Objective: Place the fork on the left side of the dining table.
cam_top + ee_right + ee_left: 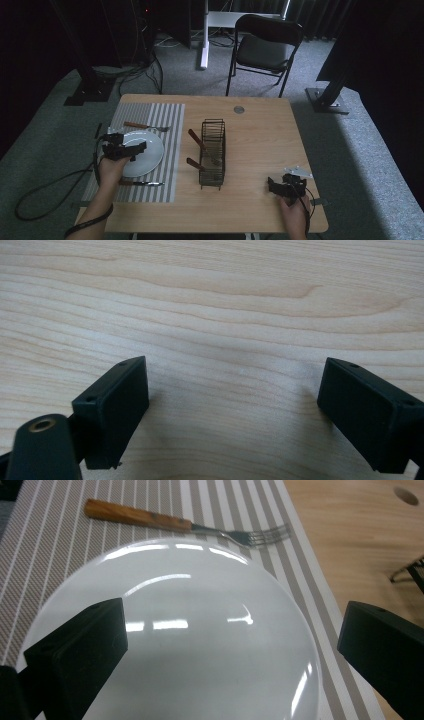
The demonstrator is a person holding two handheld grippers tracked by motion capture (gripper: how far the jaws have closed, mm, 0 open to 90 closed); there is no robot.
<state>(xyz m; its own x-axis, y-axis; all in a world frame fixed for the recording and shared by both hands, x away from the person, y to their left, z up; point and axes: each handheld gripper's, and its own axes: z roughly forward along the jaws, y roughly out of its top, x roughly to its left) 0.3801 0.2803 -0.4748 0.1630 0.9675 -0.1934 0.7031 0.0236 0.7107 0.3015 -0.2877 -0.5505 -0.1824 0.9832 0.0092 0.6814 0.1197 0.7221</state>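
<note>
Left gripper (pixel 225 650) over plate (pixel 200 630); fork (pixel 165 522) beyond

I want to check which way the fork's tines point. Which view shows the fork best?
The left gripper view: the fork lies close up on the striped placemat just beyond the white plate, wooden handle left, tines right. The high view shows it small and dim. The right gripper view looks at bare table.

Left claw (pixel 131 150) gapes wide and empty; right claw (pixel 276 186) apparently rests low, likewise open.
</note>
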